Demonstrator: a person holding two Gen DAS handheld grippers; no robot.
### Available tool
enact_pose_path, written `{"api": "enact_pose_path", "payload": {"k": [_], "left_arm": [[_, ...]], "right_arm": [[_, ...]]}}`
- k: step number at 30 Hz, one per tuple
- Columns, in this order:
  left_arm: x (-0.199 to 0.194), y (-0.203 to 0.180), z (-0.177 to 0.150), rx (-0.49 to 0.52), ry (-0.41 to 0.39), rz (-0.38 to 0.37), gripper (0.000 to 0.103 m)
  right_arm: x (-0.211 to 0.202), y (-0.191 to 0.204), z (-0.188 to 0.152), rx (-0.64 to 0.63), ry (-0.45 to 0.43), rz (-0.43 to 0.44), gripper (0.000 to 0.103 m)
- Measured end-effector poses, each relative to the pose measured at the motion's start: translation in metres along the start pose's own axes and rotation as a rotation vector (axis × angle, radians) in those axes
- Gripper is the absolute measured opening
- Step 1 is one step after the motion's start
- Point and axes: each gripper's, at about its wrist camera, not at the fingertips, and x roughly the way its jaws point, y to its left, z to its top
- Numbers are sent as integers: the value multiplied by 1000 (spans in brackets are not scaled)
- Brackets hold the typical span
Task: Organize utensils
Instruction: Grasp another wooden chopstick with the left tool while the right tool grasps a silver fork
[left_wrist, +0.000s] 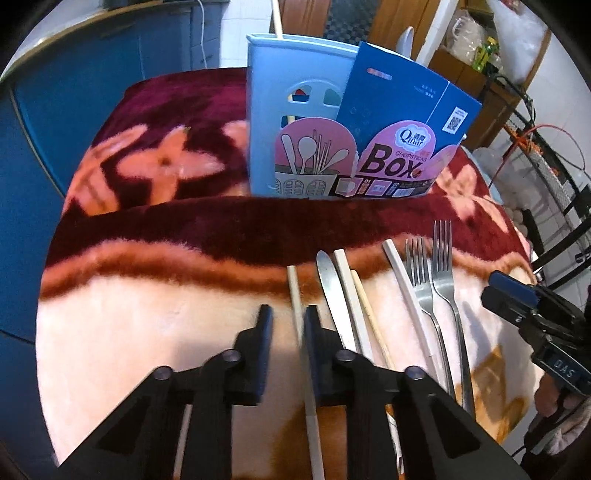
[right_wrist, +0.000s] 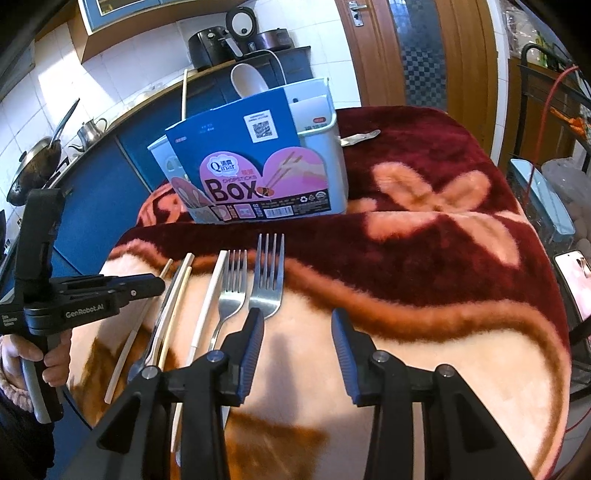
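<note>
While the left hand-held gripper (left_wrist: 286, 314) stands clenched on a pale wooden chopstick (left_wrist: 295, 295) lying leftmost in the row on the floral plush blanket (left_wrist: 147, 332), the right hand-held gripper (right_wrist: 297, 319) hangs released, nothing between its jaws, beside two steel forks (right_wrist: 251, 291). Alongside: a steel table knife (left_wrist: 328, 288) and further pale chopsticks (left_wrist: 402, 288). Advice: lift the stick level, then tip it upright into the pale blue plastic utensil holder (left_wrist: 266, 110) behind. Card sleeve (right_wrist: 236, 155) reads "Qinar CHOPSTICKS BOX"; gripper body reads "GenRobot.AI".
</note>
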Motion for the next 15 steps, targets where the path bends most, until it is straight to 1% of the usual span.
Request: {"api": "enact_pose_path", "payload": {"k": [1,4,7,11,15], "left_arm": [[0,2,0,-8,-3,-14,6],[-1,7,0,-27,-19,-34,6],[-8,11,-4,-44,-53,-53,4],[-23,18,-8,-60,-123,-60,4],[-39,23,-8,-68,-186,-65,4]], "right_arm": [[2,1,1,-3,2,0,41],[8,3,6,-13,9,2,42],[15,6,13,-33,14,6,42],[25,9,26,-63,10,9,42],[35,4,39,-55,-1,40,42]]}}
